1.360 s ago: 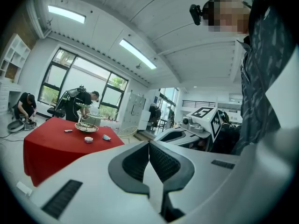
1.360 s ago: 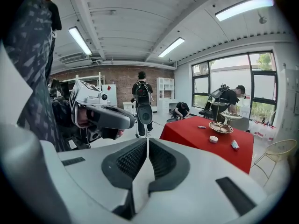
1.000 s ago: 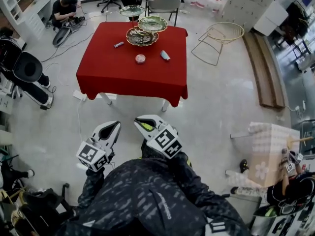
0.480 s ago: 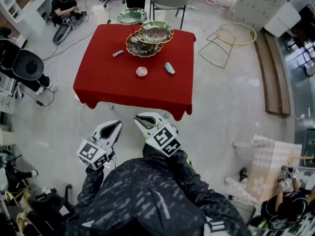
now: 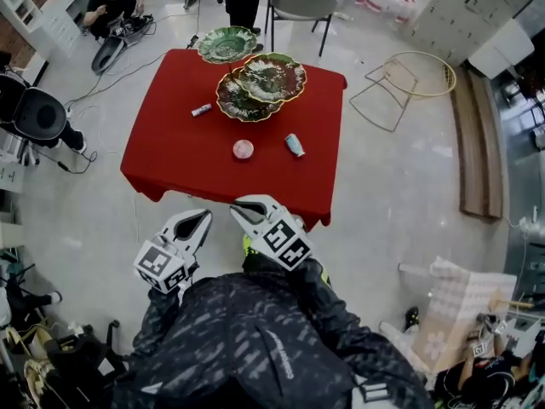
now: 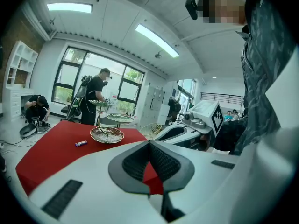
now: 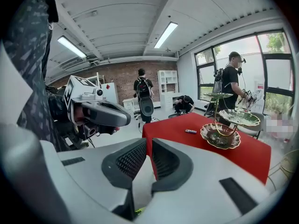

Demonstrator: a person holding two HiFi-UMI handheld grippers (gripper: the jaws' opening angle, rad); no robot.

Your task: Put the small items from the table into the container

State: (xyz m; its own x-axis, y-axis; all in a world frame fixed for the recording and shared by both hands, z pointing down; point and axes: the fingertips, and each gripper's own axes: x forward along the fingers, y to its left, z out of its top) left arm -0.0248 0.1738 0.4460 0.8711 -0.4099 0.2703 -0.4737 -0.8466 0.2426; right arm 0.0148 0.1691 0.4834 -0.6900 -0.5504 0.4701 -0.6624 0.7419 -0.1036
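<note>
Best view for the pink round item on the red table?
Head view: the pink round item lies in plain sight on the red table, towards its front edge. The left and right gripper views show parts of the table but not this item.

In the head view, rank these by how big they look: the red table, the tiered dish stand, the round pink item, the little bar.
1. red table
2. tiered dish stand
3. round pink item
4. little bar: similar in length to the pink item but thinner, so a close call.
</note>
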